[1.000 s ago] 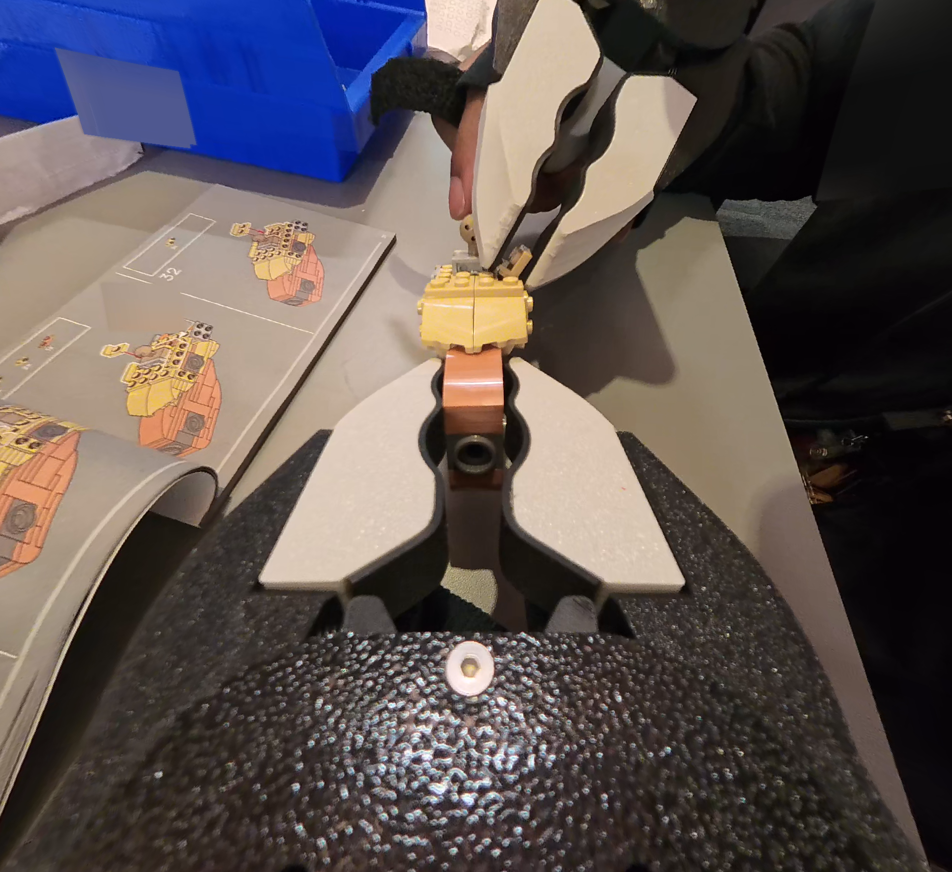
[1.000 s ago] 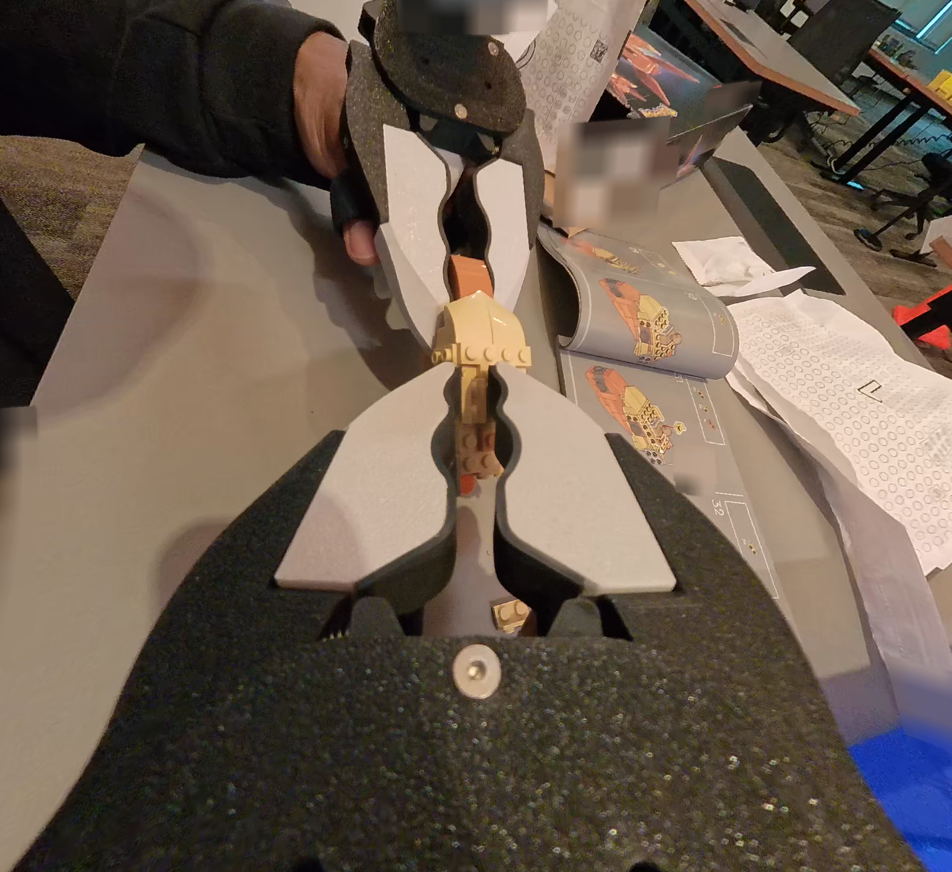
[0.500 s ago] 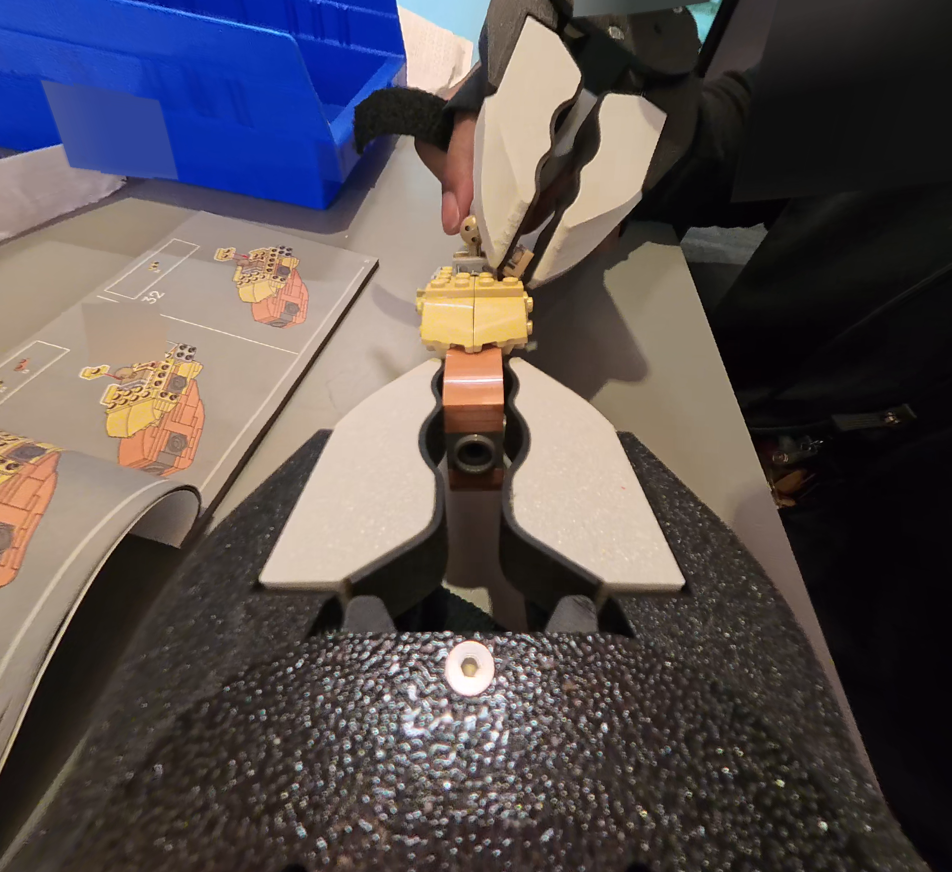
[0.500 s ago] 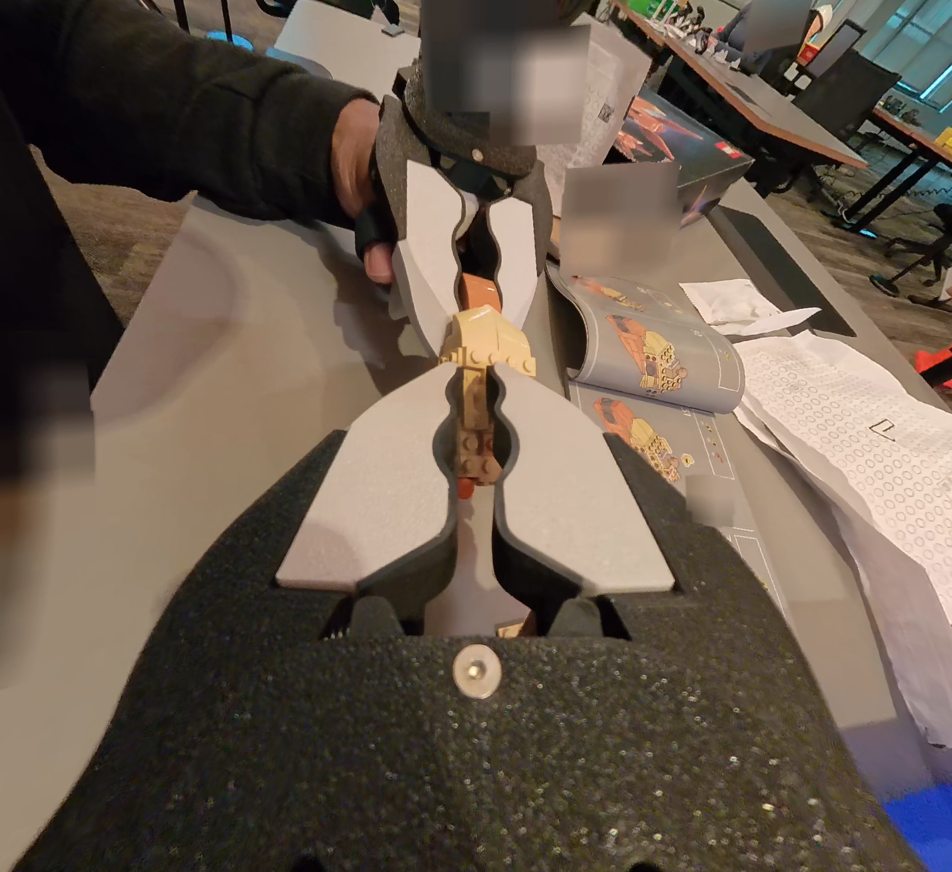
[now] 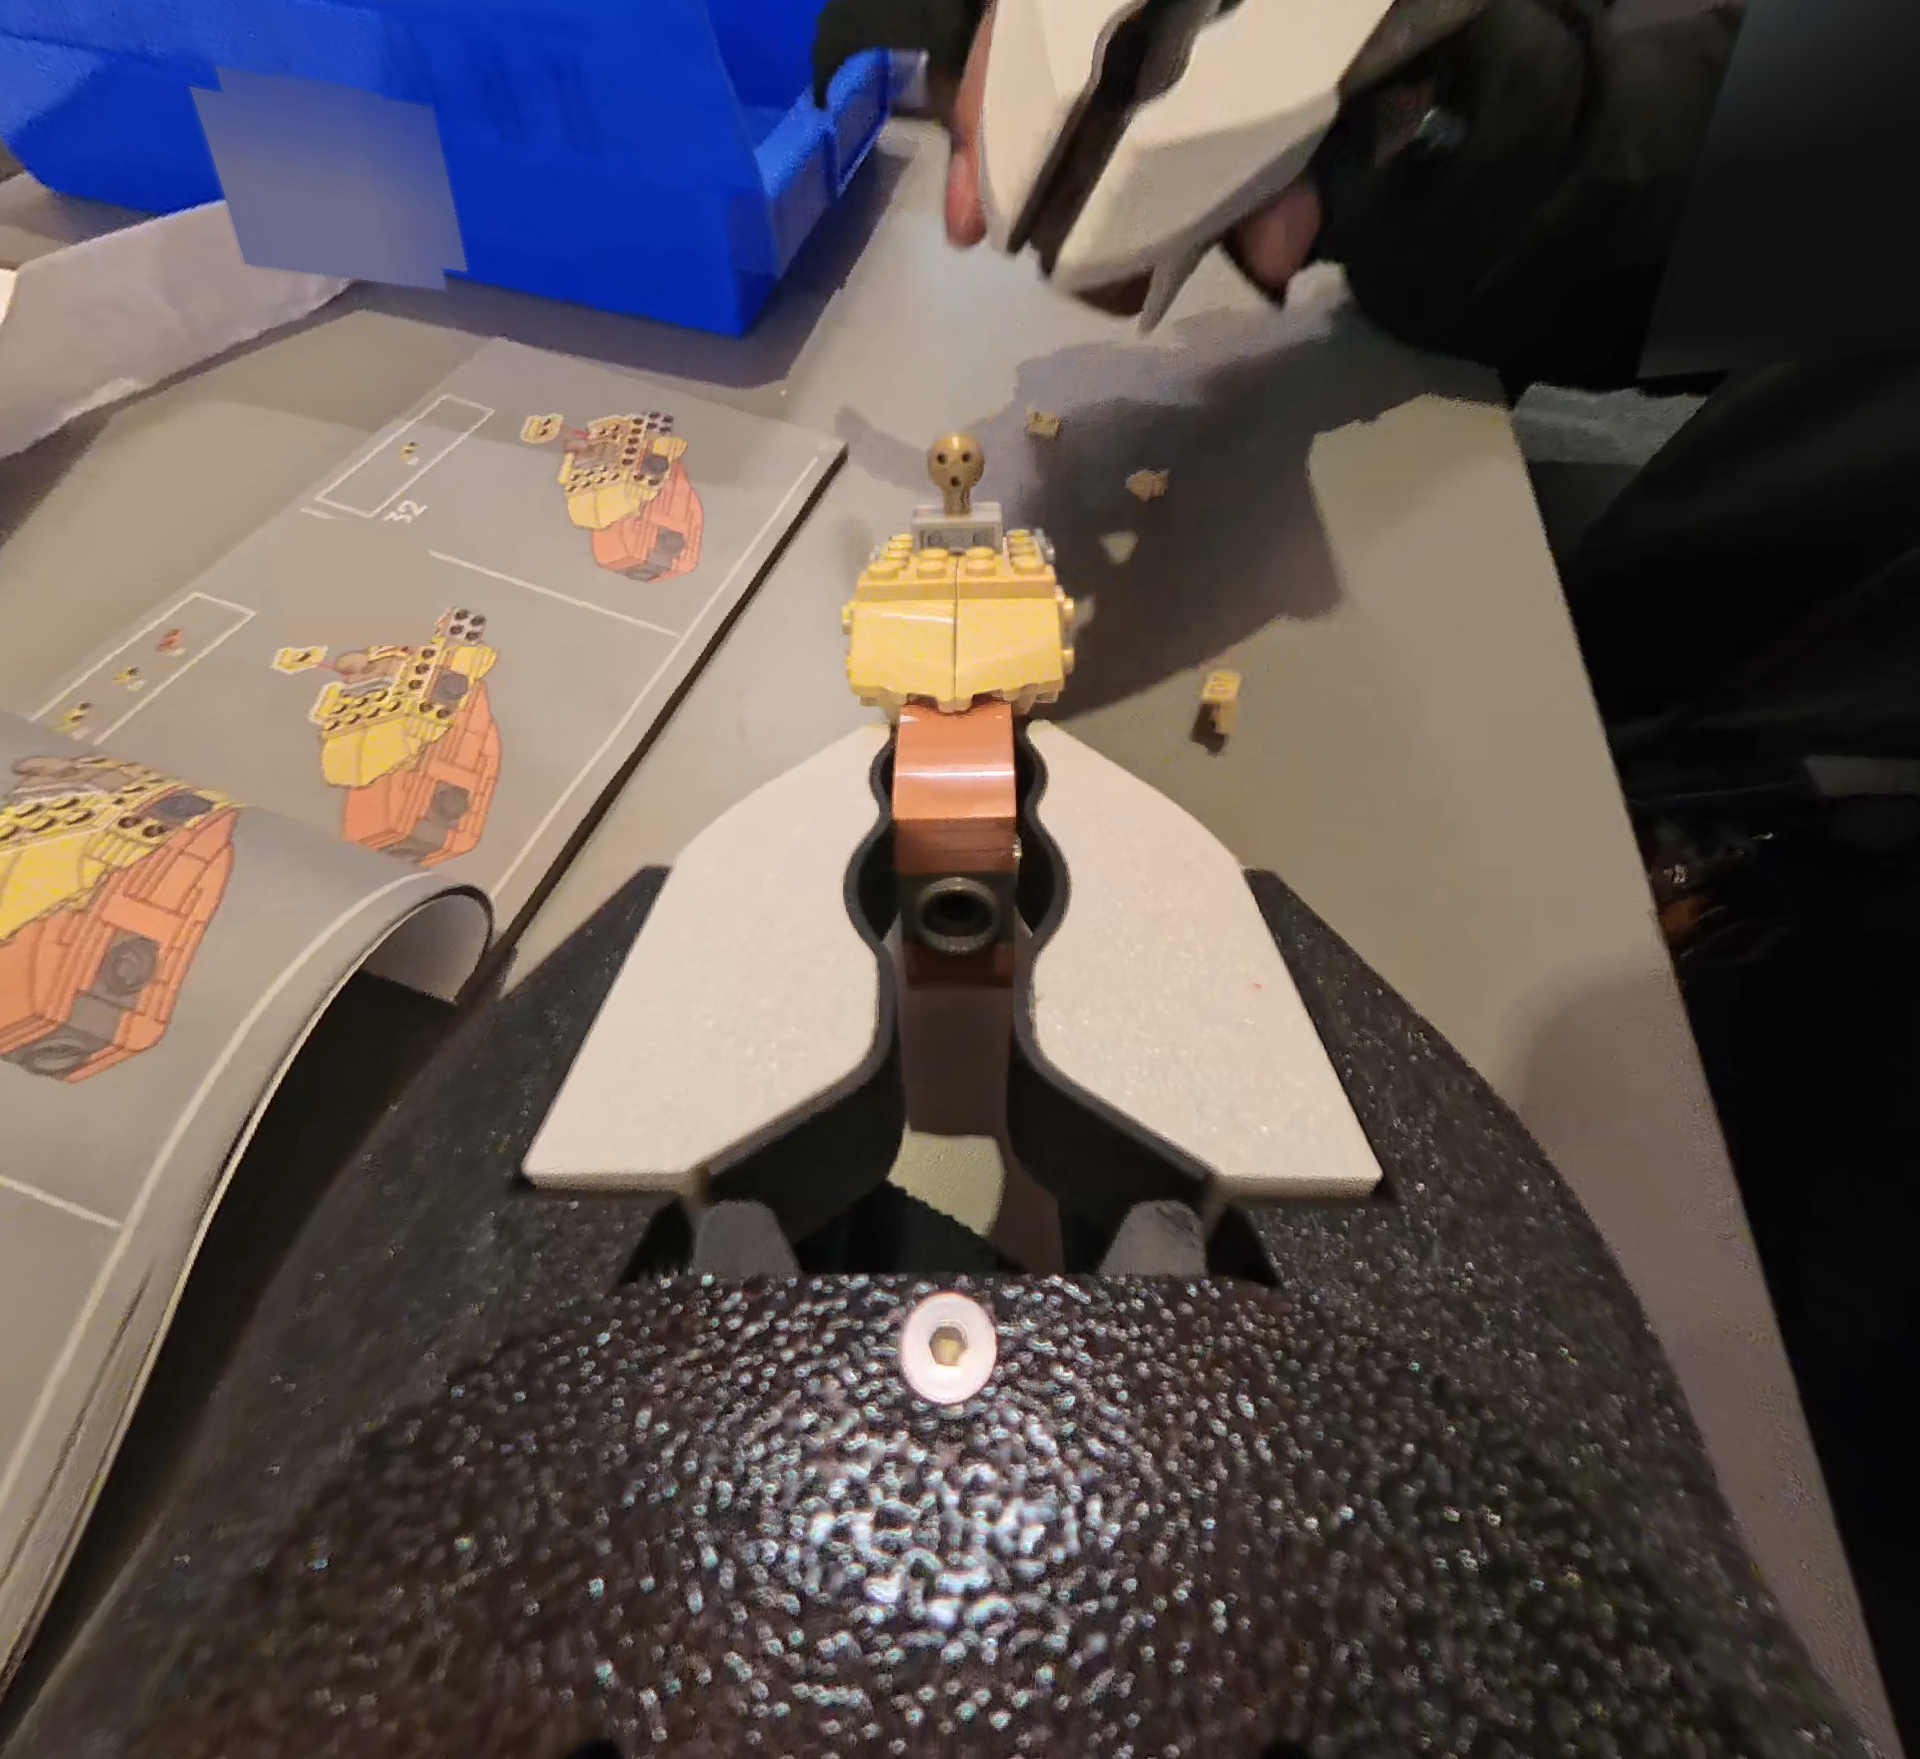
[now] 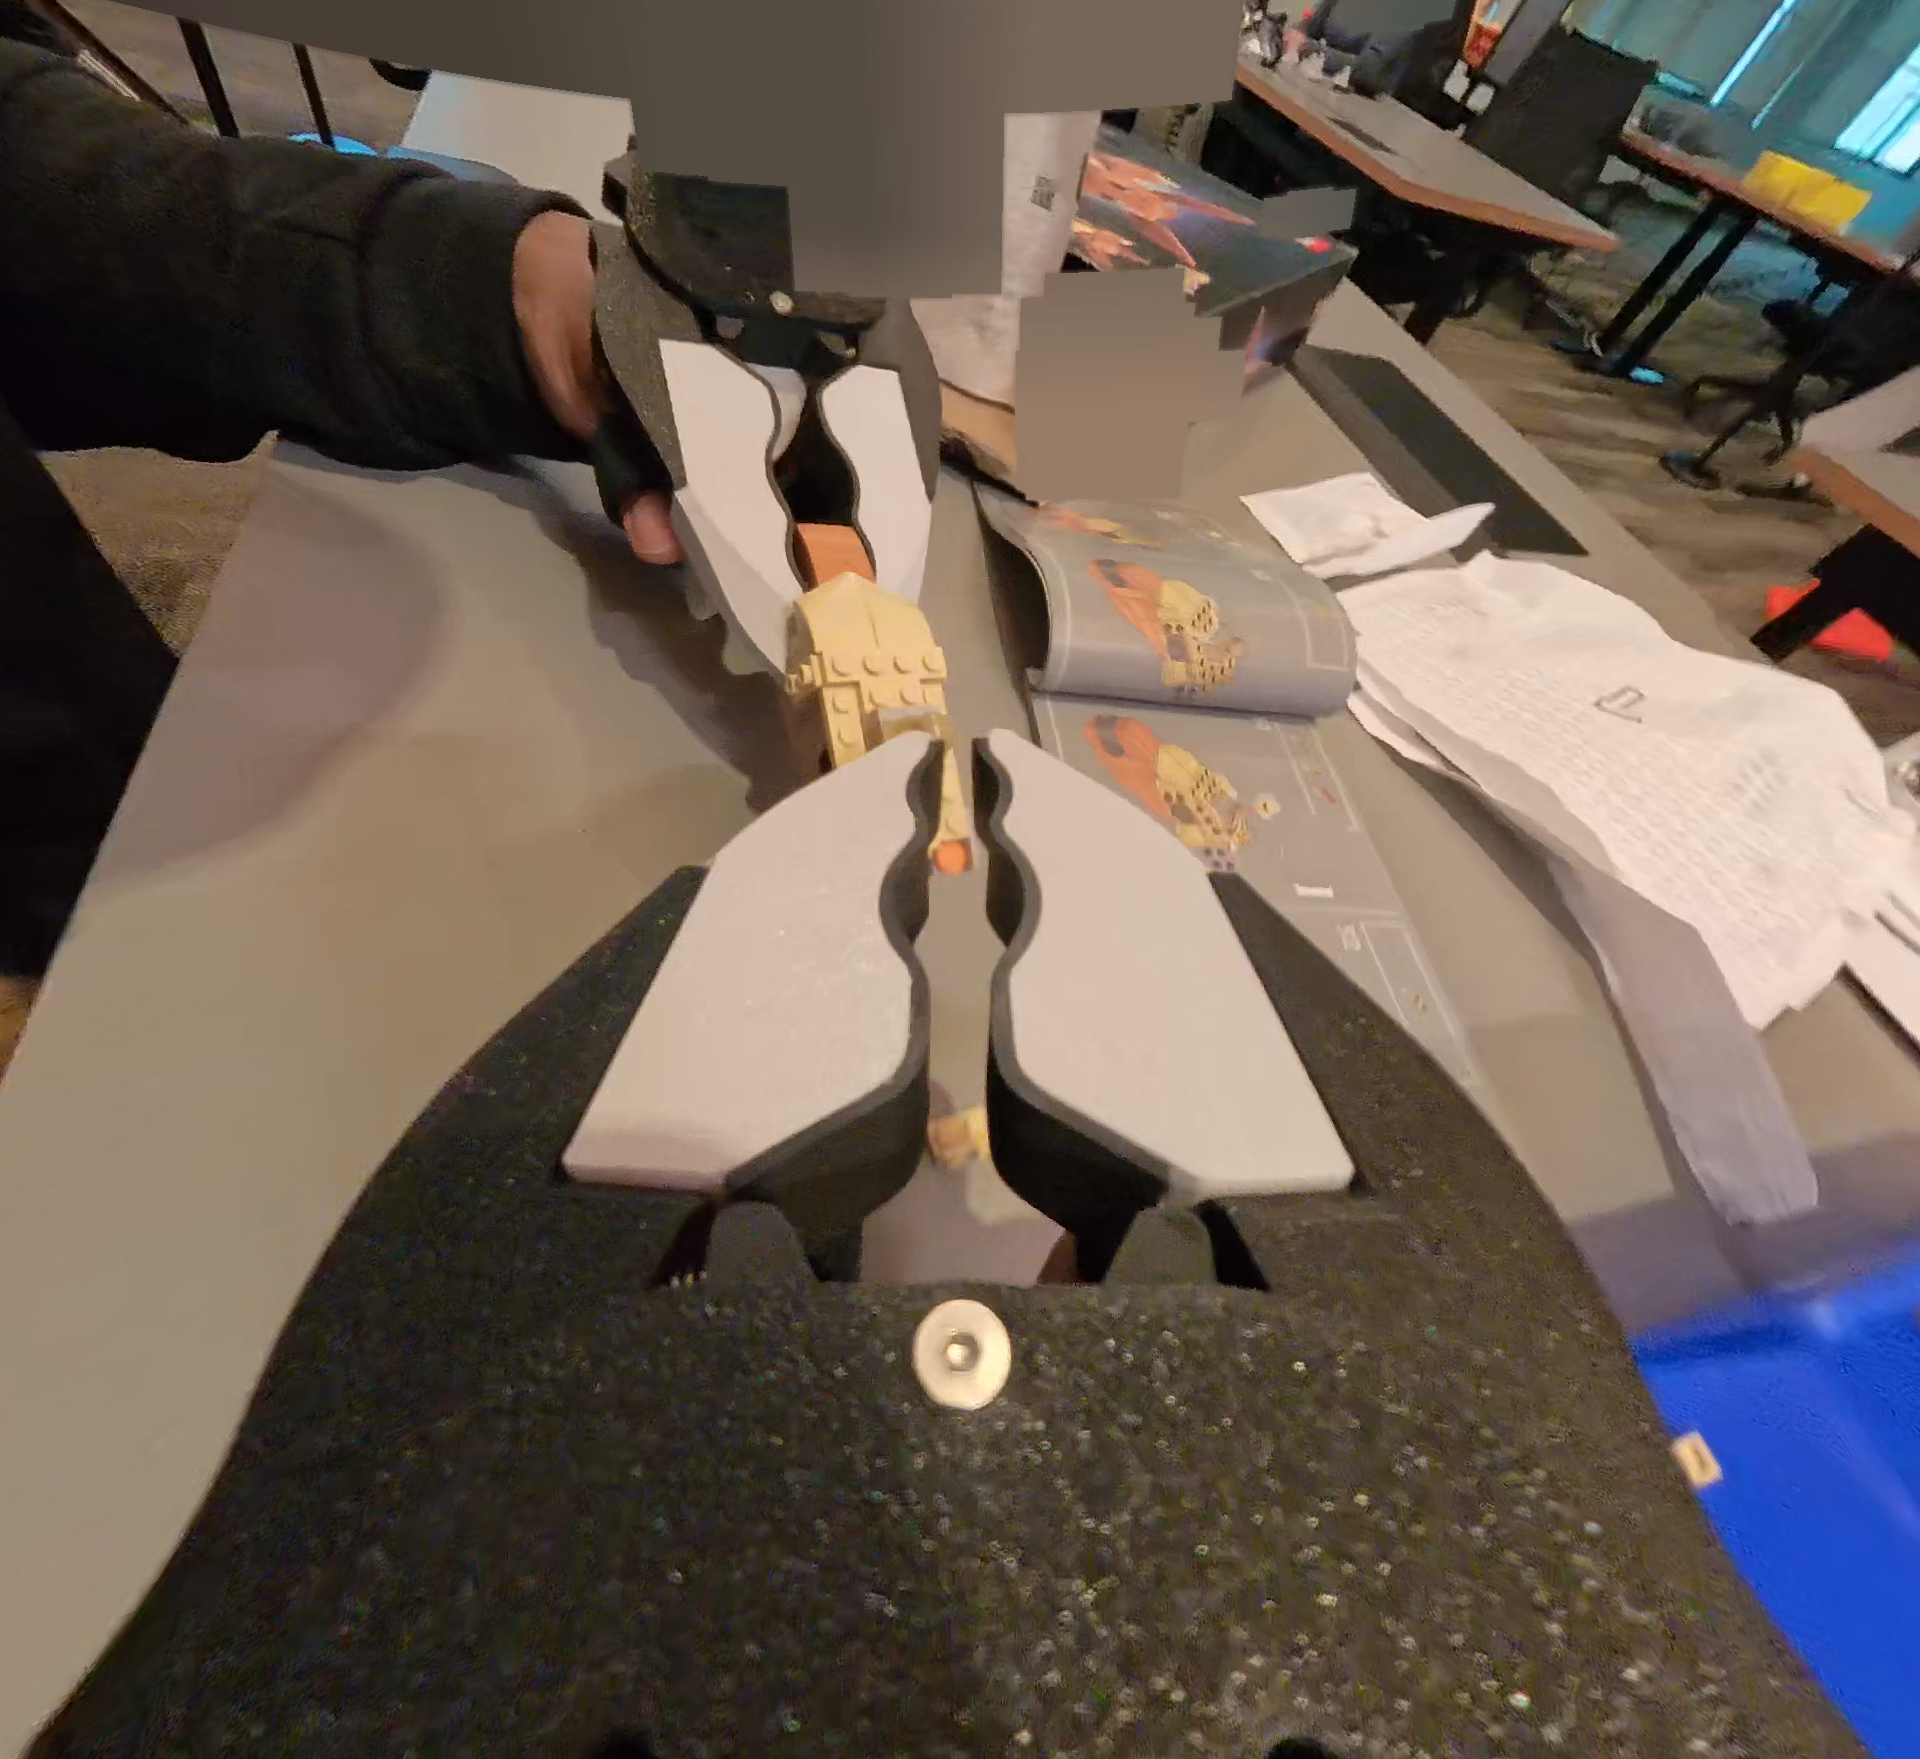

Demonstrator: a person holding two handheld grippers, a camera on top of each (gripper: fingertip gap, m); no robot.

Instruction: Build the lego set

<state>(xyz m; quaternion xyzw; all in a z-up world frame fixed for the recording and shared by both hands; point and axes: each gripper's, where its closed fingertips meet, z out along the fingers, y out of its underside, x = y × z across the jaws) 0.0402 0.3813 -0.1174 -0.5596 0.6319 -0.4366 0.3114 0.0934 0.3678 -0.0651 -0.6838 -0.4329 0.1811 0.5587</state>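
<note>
The lego model [image 5: 956,629] has a tan studded block with a gold ball on top and a brown rear part. My left gripper [image 5: 956,753] is shut on the brown part and holds the model over the grey table [image 5: 1403,826]. My right gripper [image 5: 1070,260] hangs above and beyond the model, apart from it and blurred. In the right wrist view, the right gripper [image 6: 956,743] is closed to a narrow slit with nothing gripped. The model [image 6: 868,660] and the left gripper [image 6: 831,613] lie just ahead of it.
An open instruction booklet [image 5: 520,587] lies left of the model, with a blue bin [image 5: 520,47] behind it. Small tan loose pieces [image 5: 1218,691] lie on the table to the right, near its edge. White paper bags [image 6: 1621,753] lie beyond the booklet [image 6: 1174,608]. One gripper's finger ends stand about 8 cm off the other's.
My right gripper has let go of the model's far end and pulled up and back. The gold ball and loose pieces now show. The left gripper still holds the model.
</note>
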